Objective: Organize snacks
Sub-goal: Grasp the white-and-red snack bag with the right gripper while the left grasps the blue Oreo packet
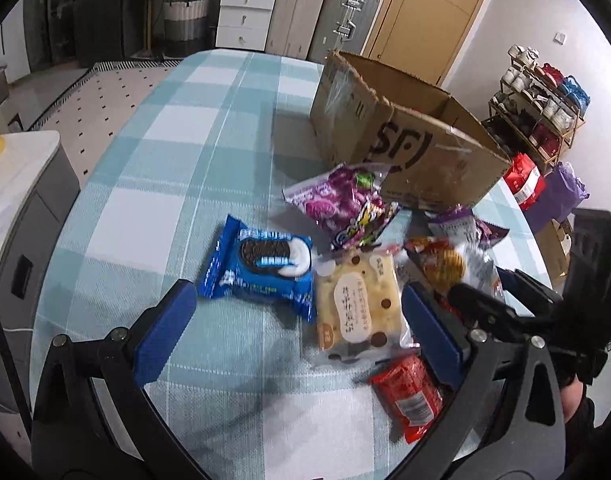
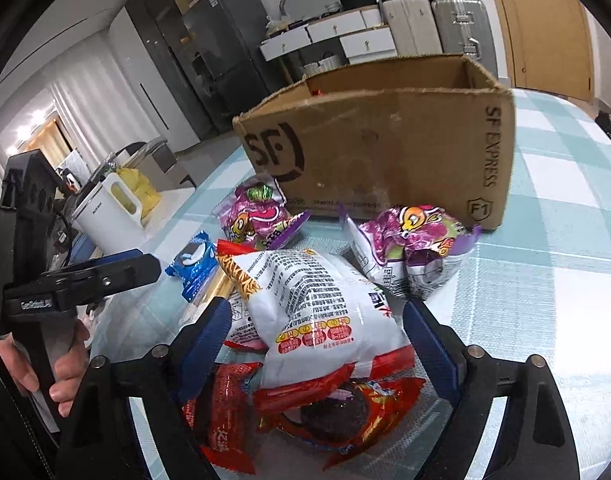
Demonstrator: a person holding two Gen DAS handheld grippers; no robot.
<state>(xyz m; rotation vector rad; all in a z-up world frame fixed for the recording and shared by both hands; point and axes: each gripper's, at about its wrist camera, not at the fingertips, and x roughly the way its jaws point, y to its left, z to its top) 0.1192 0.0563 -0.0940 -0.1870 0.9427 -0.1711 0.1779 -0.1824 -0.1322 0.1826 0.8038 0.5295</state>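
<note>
A pile of snack packs lies on the checked tablecloth in front of an open cardboard box (image 1: pixel 409 136), also in the right wrist view (image 2: pixel 385 148). My left gripper (image 1: pixel 301 312) is open above a blue Oreo pack (image 1: pixel 261 272) and a yellow bread pack (image 1: pixel 357 304). A red pack (image 1: pixel 409 396) lies beside its right finger. My right gripper (image 2: pixel 317 336) is open with a white and red noodle bag (image 2: pixel 317 308) between its fingers; contact is unclear. Purple packs (image 2: pixel 409 248) lie near the box, and red packs (image 2: pixel 225 412) lie underneath.
The table's left edge drops to a cabinet with a white kettle (image 2: pixel 109 220). Drawers and suitcases (image 1: pixel 321 12) stand at the back, a shoe rack (image 1: pixel 537 108) at the right. The left gripper body (image 2: pixel 85 276) sits close to the right one.
</note>
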